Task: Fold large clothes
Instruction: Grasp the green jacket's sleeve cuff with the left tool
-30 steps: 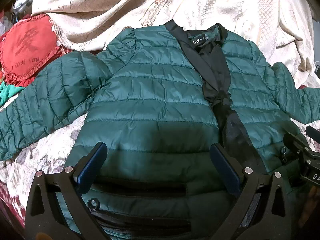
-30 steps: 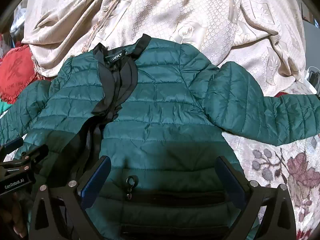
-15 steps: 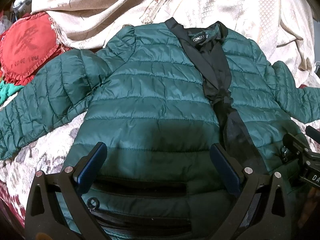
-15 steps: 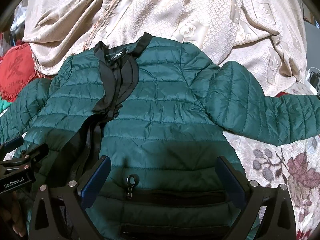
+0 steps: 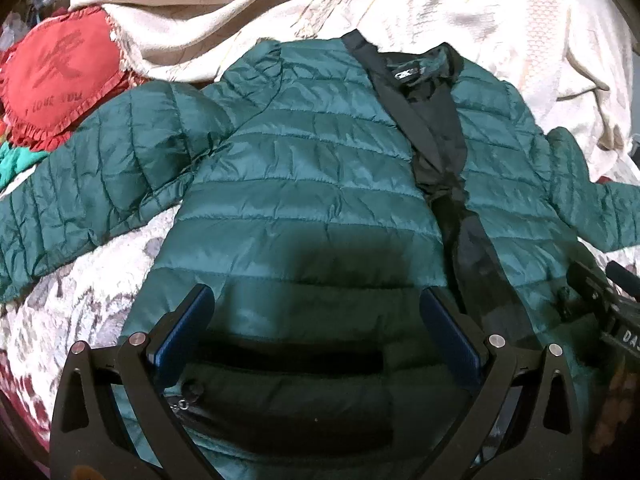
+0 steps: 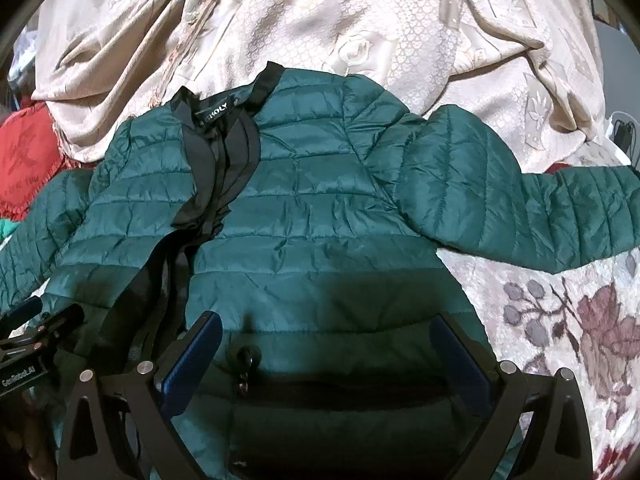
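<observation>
A dark green quilted puffer jacket [image 5: 312, 168] [image 6: 320, 216] with black front trim lies face up, spread flat, collar away from me and both sleeves out to the sides. My left gripper [image 5: 316, 312] hovers open over the lower left front panel, above a pocket zip. Over the lower right front panel my right gripper [image 6: 326, 340] is also open, a zip pull [image 6: 244, 364] between its fingers' span. Neither holds cloth. Each gripper's body shows at the edge of the other's view.
The jacket rests on a floral bedspread [image 6: 560, 320]. A crumpled cream blanket [image 6: 360, 28] is heaped behind the collar. A red heart-shaped frilled cushion [image 5: 56, 76] lies at the far left, beside the left sleeve [image 5: 80, 184].
Both views have slid slightly, so the jacket sits a little lower in frame and more blanket shows. Both grippers stay open over the hem area.
</observation>
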